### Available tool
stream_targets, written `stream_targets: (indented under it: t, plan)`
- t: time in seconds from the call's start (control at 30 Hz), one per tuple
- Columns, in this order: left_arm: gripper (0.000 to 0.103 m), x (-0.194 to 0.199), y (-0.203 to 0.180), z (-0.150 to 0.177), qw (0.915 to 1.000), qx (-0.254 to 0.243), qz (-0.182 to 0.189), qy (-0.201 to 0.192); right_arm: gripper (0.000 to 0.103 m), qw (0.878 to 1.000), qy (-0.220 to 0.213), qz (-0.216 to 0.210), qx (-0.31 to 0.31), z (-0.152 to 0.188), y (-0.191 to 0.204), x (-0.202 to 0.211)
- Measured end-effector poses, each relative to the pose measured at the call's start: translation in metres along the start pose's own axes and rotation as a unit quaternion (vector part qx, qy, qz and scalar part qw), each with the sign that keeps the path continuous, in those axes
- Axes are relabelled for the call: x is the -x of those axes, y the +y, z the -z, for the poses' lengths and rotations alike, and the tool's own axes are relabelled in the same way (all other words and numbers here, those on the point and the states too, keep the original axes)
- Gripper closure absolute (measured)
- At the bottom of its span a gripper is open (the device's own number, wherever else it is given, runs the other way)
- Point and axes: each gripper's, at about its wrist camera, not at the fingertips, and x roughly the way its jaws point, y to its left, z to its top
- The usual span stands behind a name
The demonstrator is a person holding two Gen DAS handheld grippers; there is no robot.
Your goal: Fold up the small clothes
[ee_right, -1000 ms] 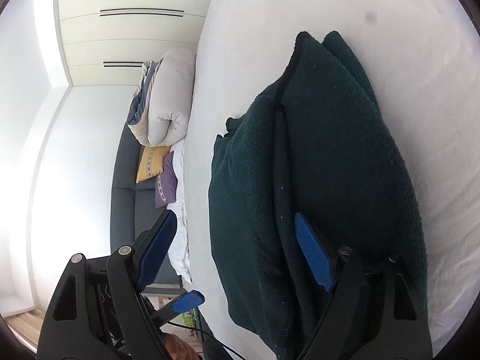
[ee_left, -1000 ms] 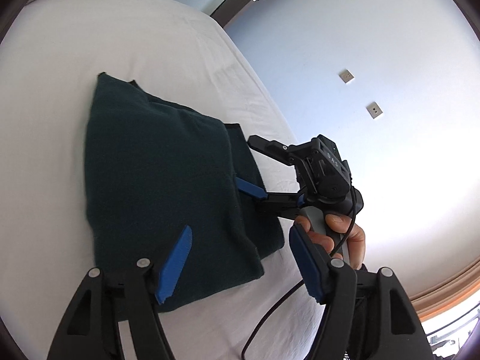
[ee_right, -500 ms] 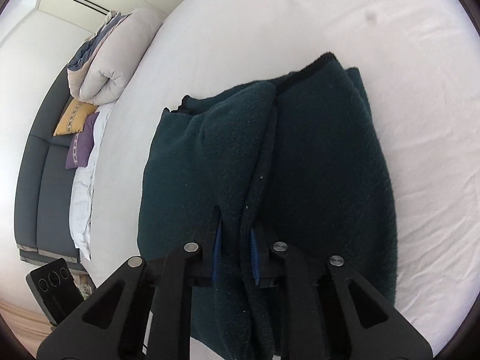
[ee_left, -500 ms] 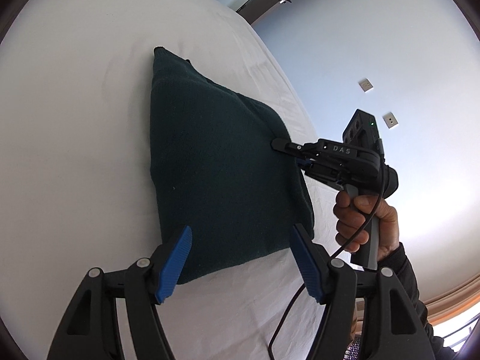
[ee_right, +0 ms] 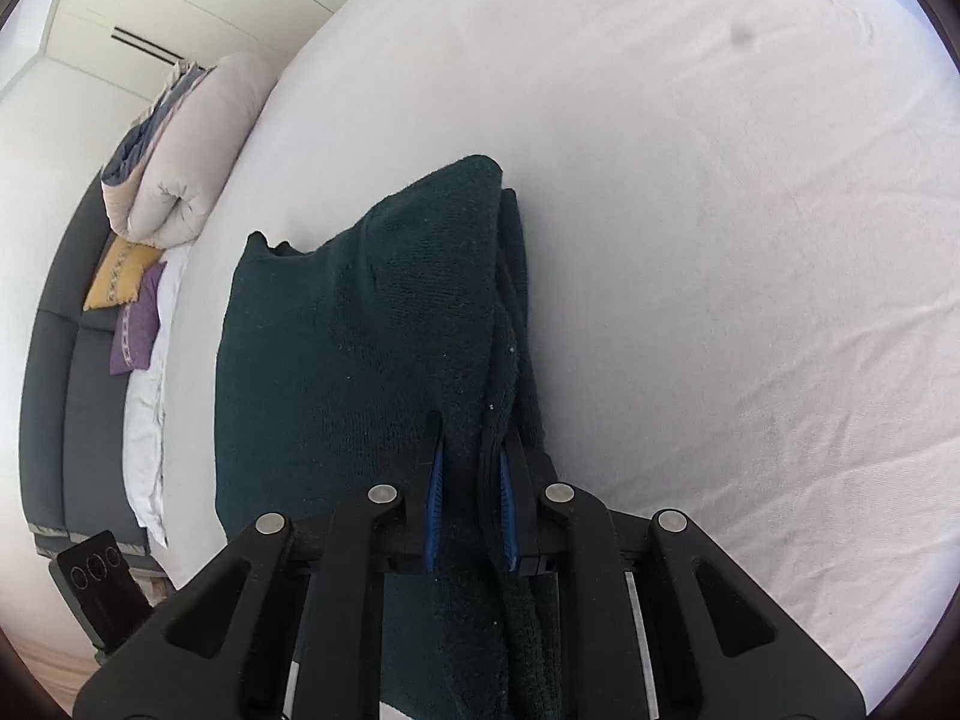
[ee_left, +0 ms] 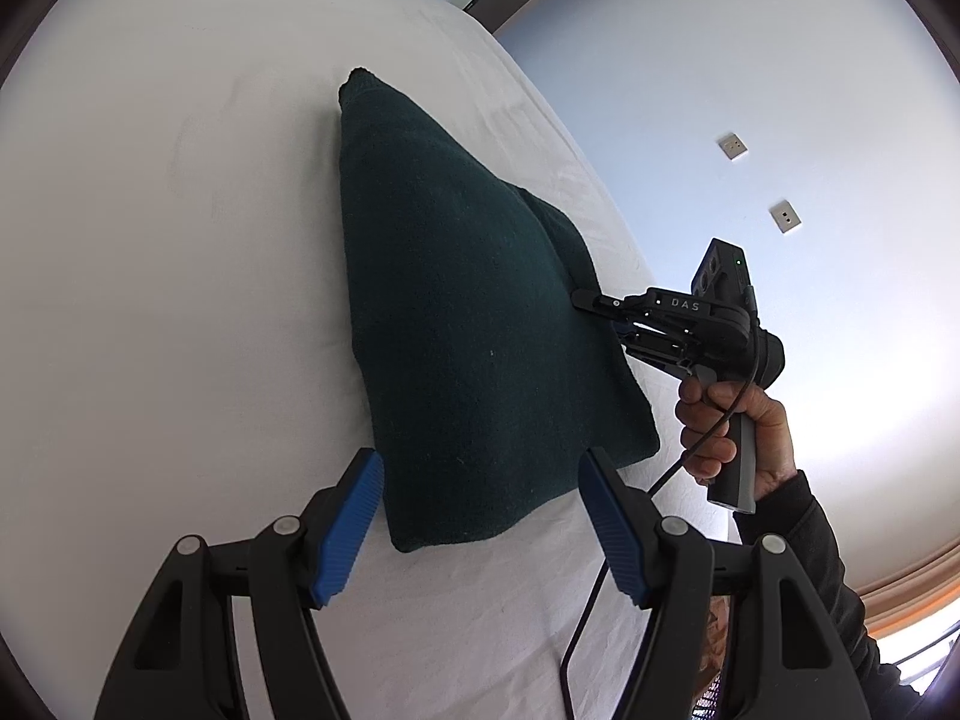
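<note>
On the white bed sheet (ee_left: 180,240) lies the dark green knitted garment (ee_left: 468,330), folded into a thick stack. Right gripper (ee_right: 470,498) is clamped on the garment's layered edge, probably so the layers don't slide apart. Left gripper (ee_left: 480,516) hangs spread wide at the garment's near corner, gripping nothing, looks ready to pinch it.

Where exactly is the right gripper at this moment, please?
The right gripper is at the edge of the dark green garment on the white bed, shut on its stacked layers; in the left wrist view it is at the garment's right side.
</note>
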Motion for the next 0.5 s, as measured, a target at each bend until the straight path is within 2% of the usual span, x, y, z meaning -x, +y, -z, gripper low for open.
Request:
stream_targets:
  t: [0.33, 0.47, 0.5]
  plan:
    - [0.034, 0.009, 0.002, 0.003, 0.9998, -0.009, -0.018, -0.007, 0.089, 0.999, -0.008, 0.040, 0.026, -0.016, 0.004, 0.013]
    - [0.034, 0.013, 0.002, 0.009, 0.9995, -0.017, -0.025, -0.008, 0.089, 0.999, -0.009, 0.033, 0.018, -0.012, -0.012, 0.013]
    - [0.034, 0.013, 0.003, 0.009, 0.9995, -0.016, -0.026, -0.008, 0.085, 0.999, -0.007, 0.026, 0.017, -0.010, -0.008, 0.008]
